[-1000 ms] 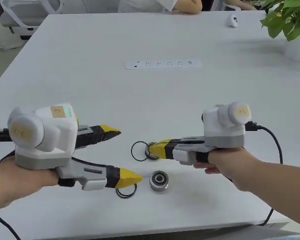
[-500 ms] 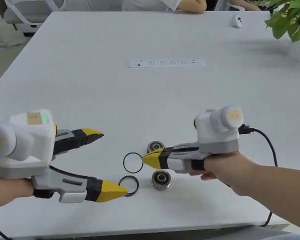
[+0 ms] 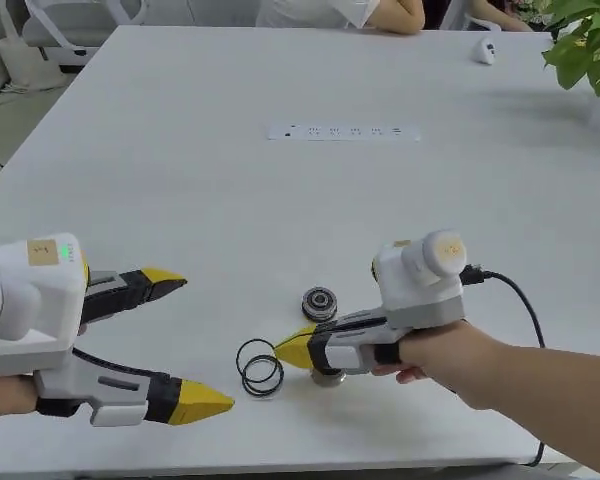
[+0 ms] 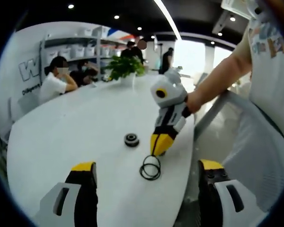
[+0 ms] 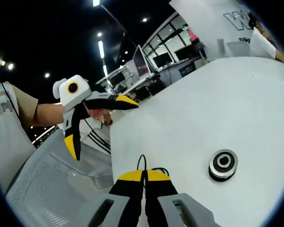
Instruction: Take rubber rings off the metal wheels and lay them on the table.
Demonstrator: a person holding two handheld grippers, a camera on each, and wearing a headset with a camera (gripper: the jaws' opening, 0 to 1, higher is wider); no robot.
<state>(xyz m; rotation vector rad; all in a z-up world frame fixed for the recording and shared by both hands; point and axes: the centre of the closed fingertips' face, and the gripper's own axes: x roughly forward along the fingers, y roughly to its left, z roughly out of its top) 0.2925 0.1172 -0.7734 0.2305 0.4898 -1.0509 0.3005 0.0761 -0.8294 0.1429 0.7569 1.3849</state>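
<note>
Two thin black rubber rings (image 3: 260, 366) lie overlapping on the white table (image 3: 280, 200); they also appear as rings (image 4: 150, 168) in the left gripper view. My right gripper (image 3: 292, 350) is shut, its yellow tip at the rings' right edge. In the right gripper view a black ring (image 5: 142, 161) is pinched between the tips of my right gripper (image 5: 143, 175). One bare metal wheel (image 3: 319, 302) (image 5: 223, 164) (image 4: 131, 139) lies just beyond. A second wheel (image 3: 326, 378) peeks from under the right gripper. My left gripper (image 3: 190, 340) hangs wide open, left of the rings, holding nothing.
A white power strip (image 3: 342, 131) lies mid-table. A potted plant (image 3: 585, 50) and a small white device (image 3: 487, 52) are at the far right. People sit at the far edge. The right gripper's cable (image 3: 520, 300) trails right. The table's front edge is close.
My right gripper has drawn one ring off beside the far wheel and brought it toward me onto the other ring. The left gripper has pulled back to the left, still open.
</note>
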